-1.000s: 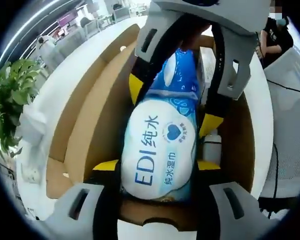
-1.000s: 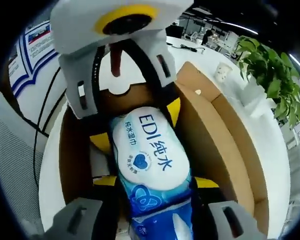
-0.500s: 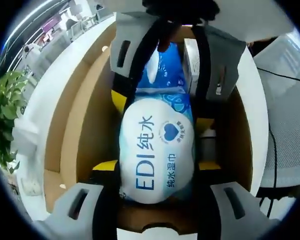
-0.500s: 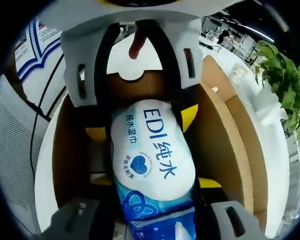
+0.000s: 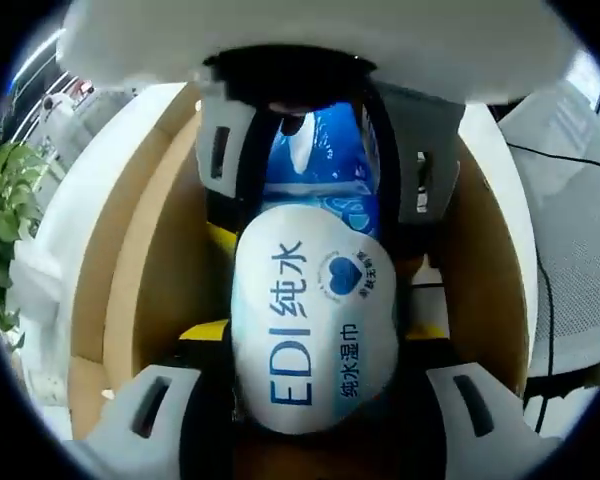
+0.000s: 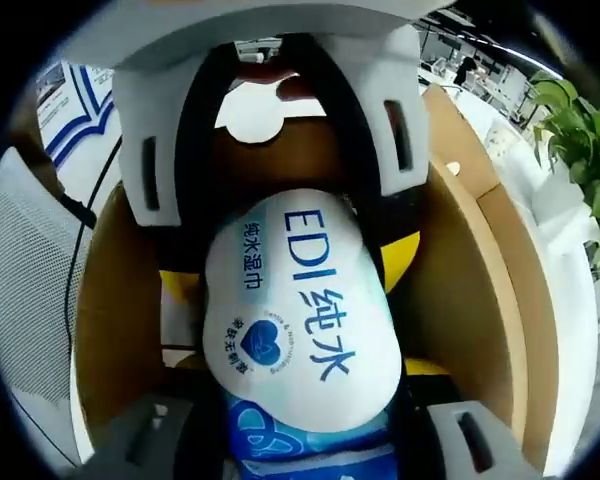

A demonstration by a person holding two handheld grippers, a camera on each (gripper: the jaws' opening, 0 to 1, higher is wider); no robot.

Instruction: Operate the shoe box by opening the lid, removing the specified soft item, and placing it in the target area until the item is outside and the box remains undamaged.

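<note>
Lift step: we hold the blue-and-white soft wet-wipe pack (image 5: 315,335) endwise, left gripper (image 5: 315,415) and right gripper (image 6: 300,425) both clamped; raise it level, clear of the brown cardboard shoe box (image 5: 150,260) walls.

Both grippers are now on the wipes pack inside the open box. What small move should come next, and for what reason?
Probably lift the pack straight up. The left gripper and right gripper clamp it from opposite ends, and it is still between the walls of the box. A vertical lift should keep the jaws and the pack from scraping the cardboard.
</note>
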